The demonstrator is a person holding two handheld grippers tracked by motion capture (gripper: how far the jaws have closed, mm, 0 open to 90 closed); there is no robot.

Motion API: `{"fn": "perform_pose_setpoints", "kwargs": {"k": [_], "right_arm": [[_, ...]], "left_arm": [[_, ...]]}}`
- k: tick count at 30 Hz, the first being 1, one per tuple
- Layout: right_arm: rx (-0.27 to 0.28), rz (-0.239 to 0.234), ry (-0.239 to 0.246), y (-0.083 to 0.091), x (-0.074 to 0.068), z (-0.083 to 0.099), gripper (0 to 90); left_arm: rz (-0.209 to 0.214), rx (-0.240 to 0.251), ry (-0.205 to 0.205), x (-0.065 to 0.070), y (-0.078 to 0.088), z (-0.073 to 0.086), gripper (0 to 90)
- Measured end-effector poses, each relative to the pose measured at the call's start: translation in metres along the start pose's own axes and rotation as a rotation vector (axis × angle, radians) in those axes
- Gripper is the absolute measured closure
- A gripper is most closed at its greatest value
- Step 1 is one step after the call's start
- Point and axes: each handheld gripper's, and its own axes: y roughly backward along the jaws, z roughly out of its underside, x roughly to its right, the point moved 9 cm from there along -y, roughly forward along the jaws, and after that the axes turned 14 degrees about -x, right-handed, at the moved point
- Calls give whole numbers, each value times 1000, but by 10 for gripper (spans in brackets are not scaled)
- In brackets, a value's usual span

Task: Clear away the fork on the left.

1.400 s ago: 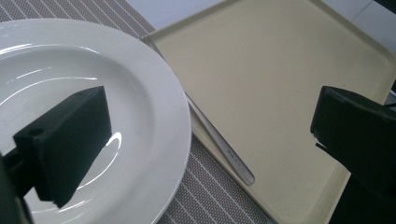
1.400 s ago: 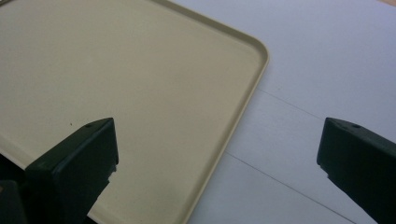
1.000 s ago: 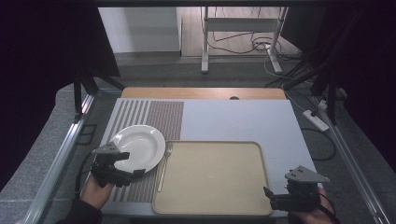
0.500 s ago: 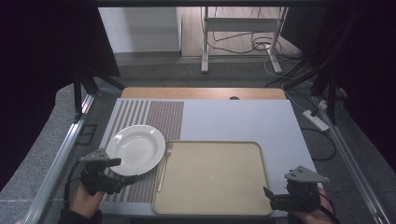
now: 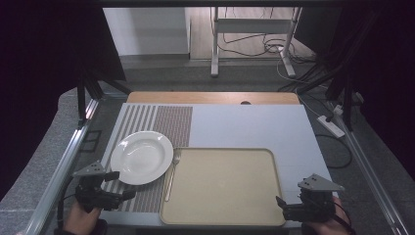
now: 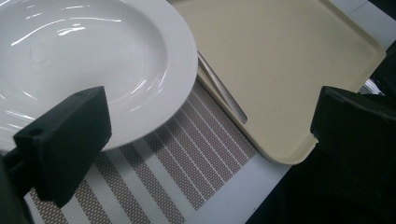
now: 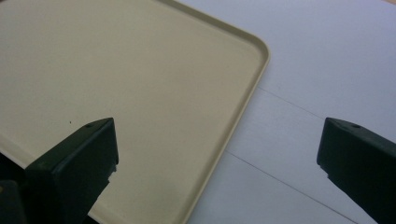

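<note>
Left claw (image 5: pixel 119 186) sat at the near-left corner of the bench (image 5: pixel 244 125), jaws wide apart and holding nothing — the white plate (image 5: pixel 142 157) lay just ahead of it on the striped placemat (image 5: pixel 169 122), its near rim beside the left jaw in the left gripper view, contact not clear. Likely step: grasping the plate rim. To do it well, the claw should go in low with one jaw under the rim and one over, clamping on the flat lip and steering off the spoon (image 5: pixel 172 174) lying between plate and tan tray (image 5: pixel 225 186). Right claw (image 5: pixel 281 208) hovered at the tray's near-right corner — jaws also spread wide, empty, the tray edge running between them, touching nothing that could be seen.
</note>
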Motion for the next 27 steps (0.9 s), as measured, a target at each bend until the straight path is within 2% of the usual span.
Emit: {"fn": "perform_pose_setpoints", "kwargs": {"k": [7,14,25,27], "right_arm": [[-2,2,1,0,0,0,0],[-2,1,0,0,0,0,0],[-3,3,1,0,-1,0,0],[-4,2,1,0,-1,0,0]], "left_arm": [[-30,5,3,-1,4,4,0],[-83,-2,-30,1,7,8,0],[-104,0,-12,-2,11,14,0],[-98,1,-9,-2,12,14,0]]}}
